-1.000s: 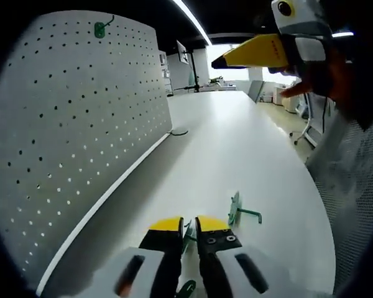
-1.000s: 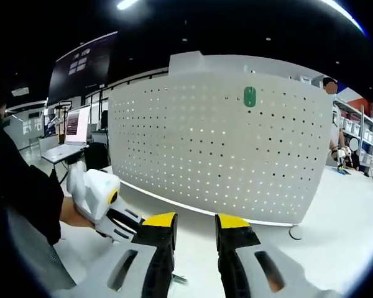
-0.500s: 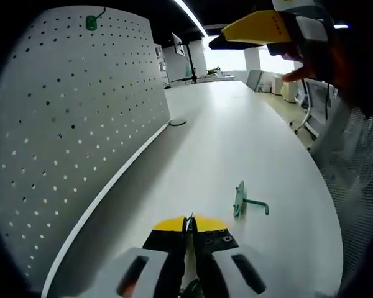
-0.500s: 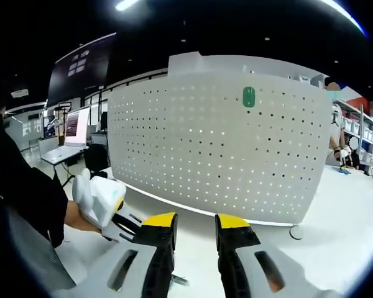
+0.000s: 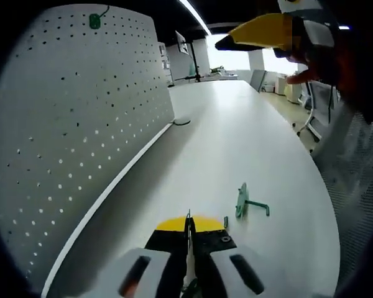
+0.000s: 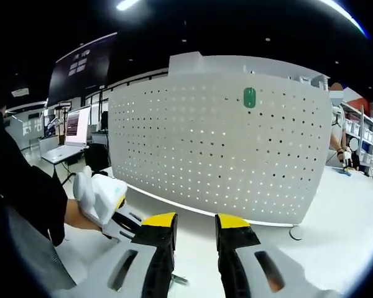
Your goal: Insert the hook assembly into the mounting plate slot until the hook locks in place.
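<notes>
A white pegboard (image 5: pixel 74 124) stands upright on the left of the table, with a green hook (image 5: pixel 94 20) mounted near its top. My left gripper (image 5: pixel 188 225) is shut on a thin green hook part, of which only a sliver shows between the jaws. Another green hook (image 5: pixel 245 203) lies loose on the table just right of the jaws. In the right gripper view the pegboard (image 6: pixel 217 149) faces me, with the mounted green hook (image 6: pixel 249 97) high up. My right gripper (image 6: pixel 196 226) is open with nothing between its jaws. The left gripper (image 6: pixel 105 202) is low at the left, held by a hand.
The right gripper (image 5: pixel 252 36) hangs high at the top right of the left gripper view, above the white table (image 5: pixel 236 143). A round foot (image 5: pixel 181 121) sits at the pegboard's base. A laptop (image 6: pixel 71 133) stands on a desk behind, and a person's dark sleeve (image 6: pixel 25 192) is at the left.
The left gripper's jaws, open around the green hook part a second ago, have closed on it and lifted slightly. The right gripper has stayed open and still.
</notes>
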Demonstrator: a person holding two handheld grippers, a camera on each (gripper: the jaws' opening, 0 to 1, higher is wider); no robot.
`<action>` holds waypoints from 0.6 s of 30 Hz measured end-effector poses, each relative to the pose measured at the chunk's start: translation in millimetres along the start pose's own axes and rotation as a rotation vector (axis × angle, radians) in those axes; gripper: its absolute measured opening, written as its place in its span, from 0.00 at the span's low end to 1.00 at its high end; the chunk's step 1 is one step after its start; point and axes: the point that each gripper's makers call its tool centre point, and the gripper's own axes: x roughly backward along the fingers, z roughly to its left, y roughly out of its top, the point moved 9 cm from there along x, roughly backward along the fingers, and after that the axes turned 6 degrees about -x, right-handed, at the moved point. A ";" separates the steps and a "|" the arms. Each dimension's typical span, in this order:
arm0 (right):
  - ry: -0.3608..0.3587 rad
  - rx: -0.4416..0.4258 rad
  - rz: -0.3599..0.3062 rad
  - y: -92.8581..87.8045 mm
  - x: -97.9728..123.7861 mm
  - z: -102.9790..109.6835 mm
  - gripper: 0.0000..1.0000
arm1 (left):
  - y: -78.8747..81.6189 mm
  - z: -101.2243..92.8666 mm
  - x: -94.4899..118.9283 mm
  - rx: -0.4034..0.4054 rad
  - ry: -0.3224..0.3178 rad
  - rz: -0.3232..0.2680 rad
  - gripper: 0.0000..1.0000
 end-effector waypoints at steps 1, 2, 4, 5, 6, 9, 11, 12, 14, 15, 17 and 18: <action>0.002 0.001 -0.001 0.2 -0.2 0.7 0.22 | 1.9 3.0 3.7 0.017 0.018 -0.017 0.01; 0.007 0.002 0.000 0.5 -0.5 2.1 0.22 | 2.9 4.8 6.7 0.031 0.028 -0.023 0.01; 0.014 0.008 0.000 0.9 -0.8 4.9 0.22 | 5.8 8.9 13.0 0.071 0.051 -0.051 0.01; 0.018 0.012 0.000 1.1 -0.8 6.5 0.22 | 7.4 10.7 17.1 0.093 0.060 -0.068 0.01; 0.024 0.015 0.000 1.4 -0.9 8.3 0.22 | 8.3 11.7 19.2 0.107 0.067 -0.077 0.01; 0.037 0.026 0.001 2.2 -1.1 12.0 0.22 | 11.6 14.3 27.1 0.141 0.088 -0.104 0.01; 0.047 0.036 0.003 2.8 -1.5 14.7 0.21 | 16.5 14.8 33.9 0.160 0.106 -0.133 0.01; 0.051 0.039 0.004 2.9 -1.9 15.9 0.21 | 19.1 14.5 36.9 0.165 0.113 -0.146 0.01; 0.062 0.047 0.005 3.4 -2.8 19.3 0.21 | 24.7 15.7 43.9 0.186 0.130 -0.179 0.01; 0.066 0.051 0.004 3.9 -3.3 20.8 0.21 | 26.8 16.4 46.7 0.200 0.135 -0.193 0.01; 0.073 0.065 0.005 5.4 -4.3 24.1 0.21 | 31.9 17.8 54.0 0.224 0.149 -0.223 0.01; 0.078 0.071 0.002 6.6 -4.5 25.9 0.20 | 35.6 18.1 58.5 0.234 0.154 -0.244 0.01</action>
